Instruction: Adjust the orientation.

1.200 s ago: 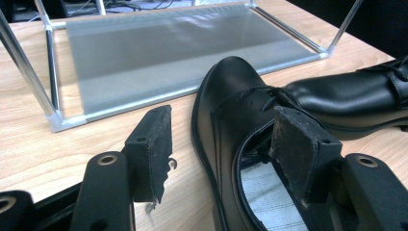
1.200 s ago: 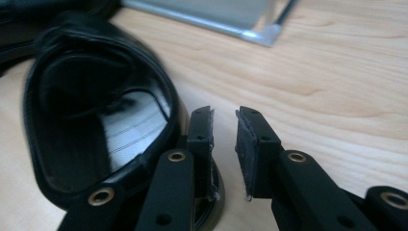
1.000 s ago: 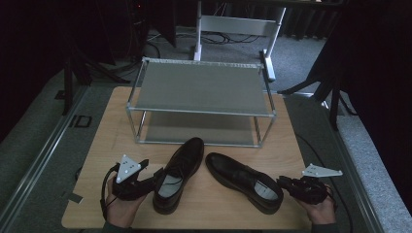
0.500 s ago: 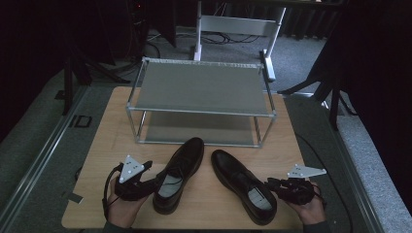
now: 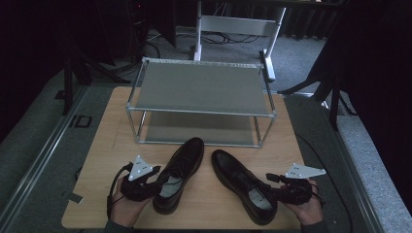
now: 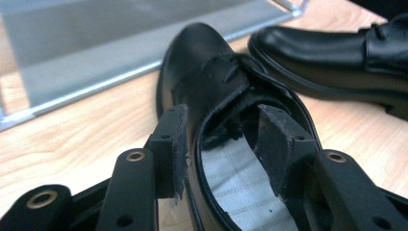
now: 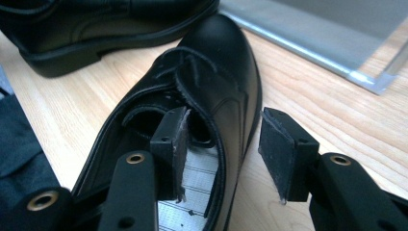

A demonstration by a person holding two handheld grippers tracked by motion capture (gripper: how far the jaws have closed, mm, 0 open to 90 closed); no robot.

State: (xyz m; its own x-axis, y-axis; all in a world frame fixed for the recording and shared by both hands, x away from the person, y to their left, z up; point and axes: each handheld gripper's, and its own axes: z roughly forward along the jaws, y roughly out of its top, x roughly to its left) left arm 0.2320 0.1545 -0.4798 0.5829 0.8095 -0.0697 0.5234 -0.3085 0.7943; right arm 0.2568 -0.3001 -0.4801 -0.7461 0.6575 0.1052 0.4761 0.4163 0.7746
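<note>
Swung toes-forward, right shoe sits between loosening right jaws; left jaws, closing, straddle left shoe's rim, seemingly unpinched.

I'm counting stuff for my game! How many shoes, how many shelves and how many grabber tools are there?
Black shoes: 2, the left shoe and the right shoe
Metal shoe racks: 1, the rack
Grabber tools: 2, the left gripper and the right gripper
Total: 5

Right shoe swung toe-forward; right tool opening, left tool closing.
</note>
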